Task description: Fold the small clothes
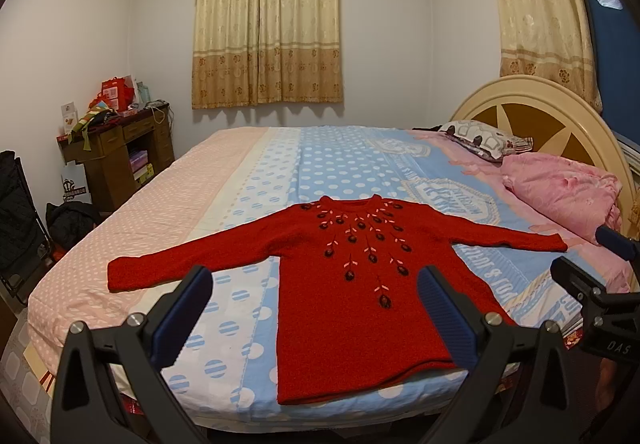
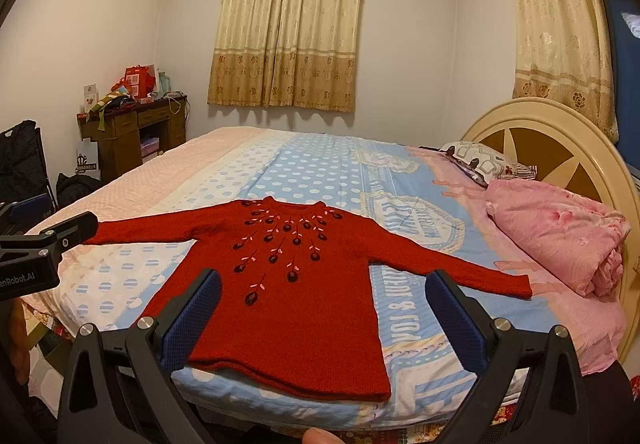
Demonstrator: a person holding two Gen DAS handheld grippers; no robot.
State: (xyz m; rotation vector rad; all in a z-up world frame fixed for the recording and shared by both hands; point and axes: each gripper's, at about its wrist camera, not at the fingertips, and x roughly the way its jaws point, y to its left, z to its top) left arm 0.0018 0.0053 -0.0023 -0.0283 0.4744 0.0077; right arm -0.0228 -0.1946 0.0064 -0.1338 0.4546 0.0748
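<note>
Left wrist view: the left gripper (image 1: pixel 314 314) holds its jaws spread wide with nothing between them. Just beyond the jaws, a red sweater (image 1: pixel 352 284) lies flat on the bed (image 1: pixel 280 163), sleeves stretched out to both sides.

Right wrist view: the right gripper (image 2: pixel 324 318) also stands wide open and empty, above the sweater's hem. The sweater's body lies ahead between the jaws.

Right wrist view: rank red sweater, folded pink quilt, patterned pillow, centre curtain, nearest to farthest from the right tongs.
1. Red sweater: flat on the bed, straight ahead of the open right tongs.
2. Folded pink quilt: right side, by the headboard.
3. Patterned pillow: behind the quilt.
4. Centre curtain: on the far wall.
</note>
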